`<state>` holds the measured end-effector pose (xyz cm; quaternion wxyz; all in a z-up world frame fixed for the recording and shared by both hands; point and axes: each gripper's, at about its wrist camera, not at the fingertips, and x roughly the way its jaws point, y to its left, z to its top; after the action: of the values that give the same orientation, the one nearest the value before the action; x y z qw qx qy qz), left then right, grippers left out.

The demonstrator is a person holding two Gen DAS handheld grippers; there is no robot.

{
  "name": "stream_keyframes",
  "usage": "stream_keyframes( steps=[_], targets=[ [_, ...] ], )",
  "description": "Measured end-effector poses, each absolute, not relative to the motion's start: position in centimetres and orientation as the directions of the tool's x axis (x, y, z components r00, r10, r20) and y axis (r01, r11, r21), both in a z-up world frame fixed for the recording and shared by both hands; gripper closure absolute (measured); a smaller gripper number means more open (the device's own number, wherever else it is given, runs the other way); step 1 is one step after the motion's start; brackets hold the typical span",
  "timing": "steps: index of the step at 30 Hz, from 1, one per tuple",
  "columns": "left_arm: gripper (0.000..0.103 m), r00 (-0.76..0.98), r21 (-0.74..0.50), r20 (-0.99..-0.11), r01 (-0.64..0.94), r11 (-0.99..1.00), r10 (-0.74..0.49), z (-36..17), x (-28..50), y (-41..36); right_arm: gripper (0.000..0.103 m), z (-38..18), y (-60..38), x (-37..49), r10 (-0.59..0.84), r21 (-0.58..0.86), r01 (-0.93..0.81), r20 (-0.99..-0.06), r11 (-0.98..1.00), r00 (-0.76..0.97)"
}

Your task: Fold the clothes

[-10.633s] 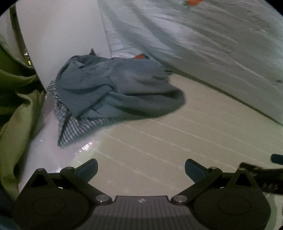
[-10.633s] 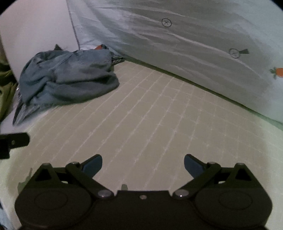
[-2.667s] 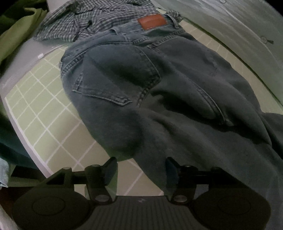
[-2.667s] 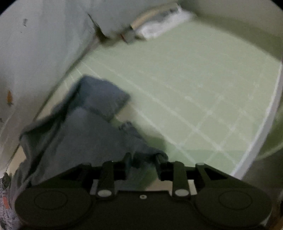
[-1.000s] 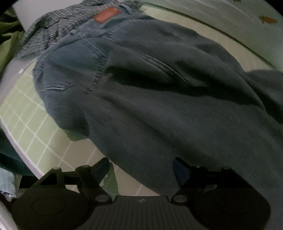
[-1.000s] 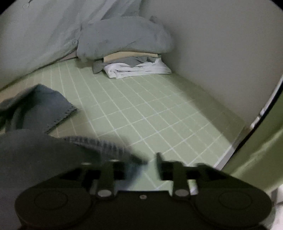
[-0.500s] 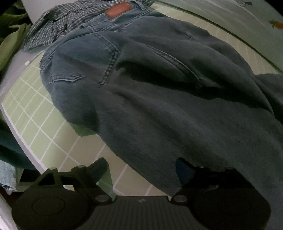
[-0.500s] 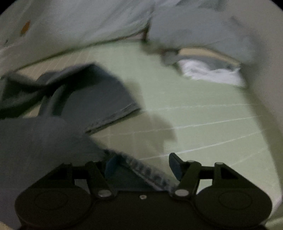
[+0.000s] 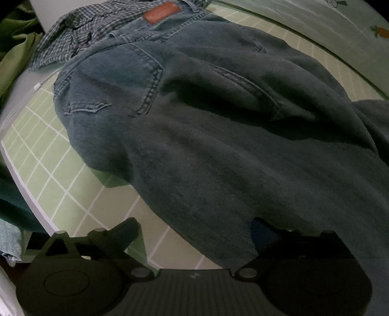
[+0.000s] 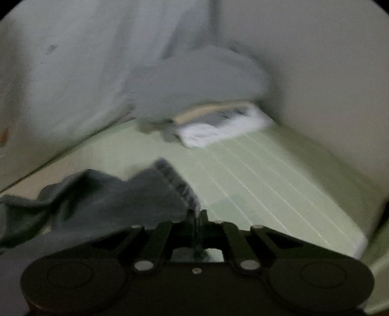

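A pair of blue jeans (image 9: 218, 126) lies spread on the green checked mat (image 9: 48, 170), its brown waist patch (image 9: 161, 13) at the far end. My left gripper (image 9: 194, 231) is open and hovers over the near leg, with denim between and under its fingers. In the right wrist view my right gripper (image 10: 197, 215) is shut on the hem of a jeans leg (image 10: 136, 194), which trails off to the left over the mat (image 10: 267, 175).
A checked shirt (image 9: 80, 31) lies beyond the jeans' waist. Green cloth (image 9: 14, 48) hangs at the left edge. A stack of folded clothes (image 10: 214, 121) under a grey pillow (image 10: 201, 82) sits in the far corner. A pale sheet (image 10: 73, 73) covers the wall.
My right gripper has closed on the jeans hem; half a second ago it was open around it. My left gripper stays open and has drifted slightly over the leg.
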<state>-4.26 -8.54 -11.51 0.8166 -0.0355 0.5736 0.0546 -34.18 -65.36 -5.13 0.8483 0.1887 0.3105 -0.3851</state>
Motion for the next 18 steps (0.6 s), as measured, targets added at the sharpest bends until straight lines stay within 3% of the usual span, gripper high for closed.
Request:
stream_keyframes(
  steps=[2,4,6,8,12,18],
  targets=[
    [0.003,0.329,0.004,-0.943,-0.130,0.992,0.047,-11.5,-4.0,-8.5,0.088,-7.6,-65.7,-33.3,-0.558,-0.059,0.794,-0.743,0.605,0.370],
    [0.003,0.322,0.006,-0.946,-0.128,0.992,0.048,-11.3,-3.8,-8.4,0.074,-8.7,-65.9,-33.3,-0.540,-0.058,0.810,-0.773,0.583,0.333],
    [0.003,0.327,0.018,-0.943,-0.131,0.991,0.060,-10.9,-3.7,-8.3,0.042,-8.6,-65.7,-33.4,-0.529,-0.004,0.828,-0.771,0.560,0.354],
    [0.003,0.346,0.026,-0.936,-0.128,0.991,0.069,-10.3,-3.6,-8.2,0.037,-8.3,-65.1,-32.8,-0.537,0.009,0.828,-0.757,0.560,0.372],
    [0.003,0.409,0.023,-0.910,-0.126,0.992,0.073,-8.2,-3.2,-7.4,0.019,-8.0,-64.6,-29.8,-0.508,0.034,0.797,-0.754,0.603,0.416],
    [0.003,0.430,0.022,-0.898,-0.154,0.988,0.087,-7.7,-1.2,-6.0,0.016,-8.7,-61.7,-24.2,-0.377,0.165,0.724,-0.765,0.670,0.522]
  ],
)
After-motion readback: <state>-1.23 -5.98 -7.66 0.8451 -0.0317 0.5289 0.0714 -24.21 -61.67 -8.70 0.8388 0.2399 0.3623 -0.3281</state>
